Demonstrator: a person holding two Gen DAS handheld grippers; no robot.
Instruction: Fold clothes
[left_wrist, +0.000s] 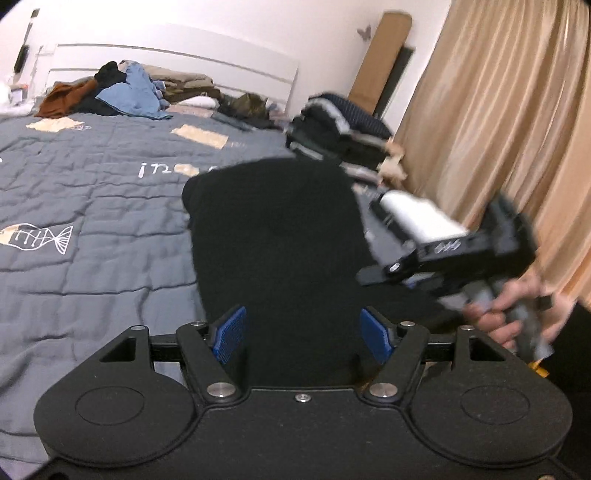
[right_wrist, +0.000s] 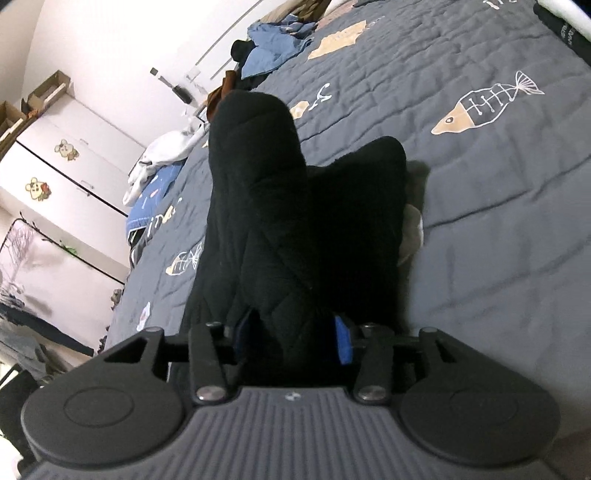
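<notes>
A black quilted garment lies folded on the grey bed quilt. My left gripper hovers at its near end. It is open, its blue pads wide apart and pressing on nothing. In the right wrist view the same garment rises in a bunched fold in front of my right gripper. A wad of the fabric sits between the blue pads; they stand apart and seem loose on it. A hand holds that gripper's handle at the garment's right edge, blurred.
A heap of unfolded clothes lies by the white headboard. A stack of folded dark clothes sits at the bed's far right, beside tan curtains. A white wardrobe and more loose clothes are on the other side.
</notes>
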